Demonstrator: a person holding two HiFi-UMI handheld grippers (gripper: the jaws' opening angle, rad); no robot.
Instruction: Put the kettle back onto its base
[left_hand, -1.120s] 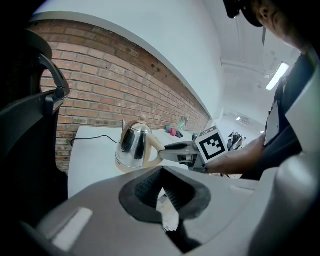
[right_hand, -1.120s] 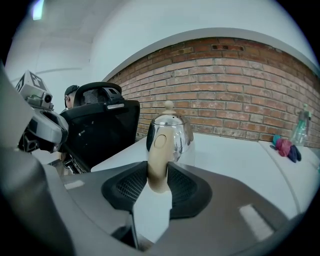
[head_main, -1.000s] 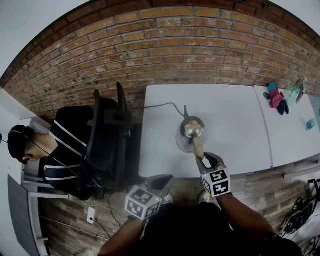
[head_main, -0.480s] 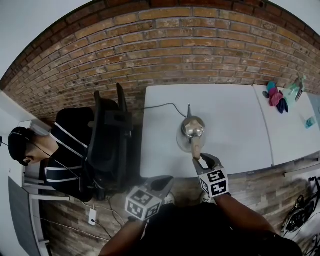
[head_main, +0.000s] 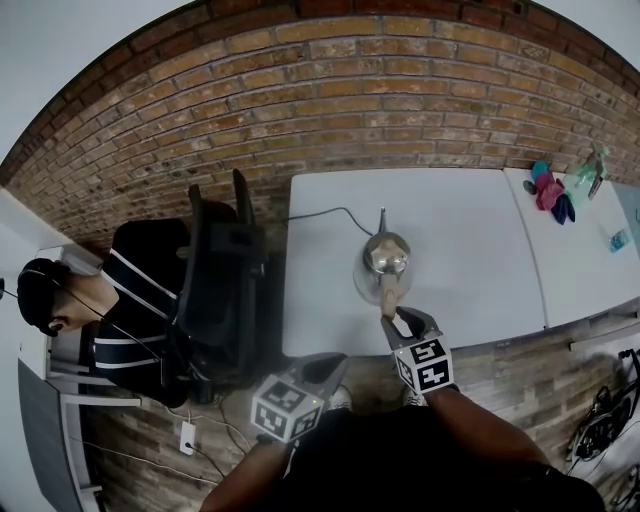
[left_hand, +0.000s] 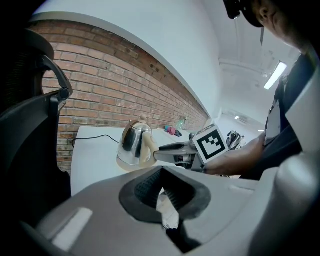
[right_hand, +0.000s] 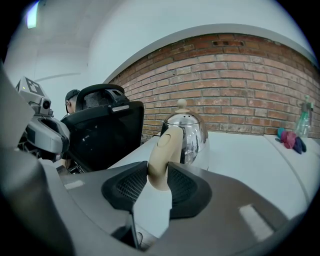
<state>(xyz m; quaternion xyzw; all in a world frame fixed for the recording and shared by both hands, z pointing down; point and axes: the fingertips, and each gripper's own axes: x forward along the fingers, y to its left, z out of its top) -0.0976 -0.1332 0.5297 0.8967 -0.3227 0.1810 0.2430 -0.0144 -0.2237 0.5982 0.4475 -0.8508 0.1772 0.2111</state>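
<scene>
White table against a brick wall. The kettle is a polished steel one with a thin spout toward the wall and a knob on the lid. It stands upright on its round base near the table's front edge. A dark cord runs from the base toward the table's left rear corner.

Right gripper: jaws clamped on the kettle's beige handle, one ribbed black pad pressed to each side of it. The handle rises out of the grip toward the kettle body. Its marker cube carries black-and-white square patterns, with no letters legible.

Left gripper: held off the table's front edge, left of the kettle and well apart from it. Jaw tips are together and nothing is caught between them. Its own marker cube shows the same sort of pattern.

Left of the table is a black office chair. Beyond it sits a seated person in a dark striped top.

A second white table abuts on the right. At its far end are a pink and blue bundle of cloth and a clear spray bottle — any label on the bottle is too small to read.
</scene>
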